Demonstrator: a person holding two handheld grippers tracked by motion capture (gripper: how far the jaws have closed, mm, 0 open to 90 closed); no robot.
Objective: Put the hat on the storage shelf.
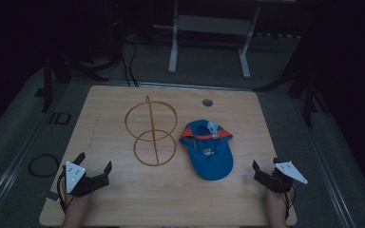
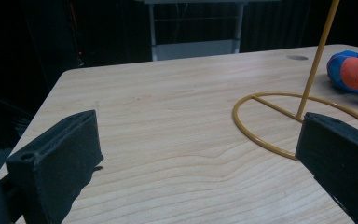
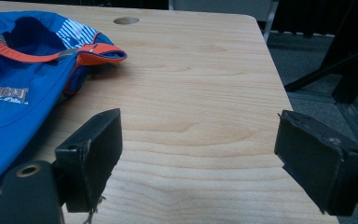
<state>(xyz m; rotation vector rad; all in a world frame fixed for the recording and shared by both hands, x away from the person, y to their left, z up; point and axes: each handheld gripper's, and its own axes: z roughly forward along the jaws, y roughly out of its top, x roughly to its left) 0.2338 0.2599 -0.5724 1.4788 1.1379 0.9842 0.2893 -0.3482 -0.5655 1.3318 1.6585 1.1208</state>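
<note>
A dim room with dark stands at the back is seen around a light wooden counter (image 1: 123, 199), and not much is laid out on it. A blue cap with orange trim (image 1: 208, 148) is lying upside down, right of the middle, with its brim pointed toward the near edge; just beside it on the left, a yellow wire stand (image 1: 152, 135) is set upright, apparently not touching it. The left gripper (image 1: 93, 166) is held near the front left corner with its jaws spread apart and nothing between them. The right gripper (image 1: 264, 169) is parked at the front right, jaws likewise spread and empty, with the cap near it but not touched. So the cap would probably be the thing to grab first. It'd likely be handled best if the right gripper were brought in low to the brim edge, since the soft crown could just be squashed, and the stand steadied with the left gripper so it isn't tipped.
</note>
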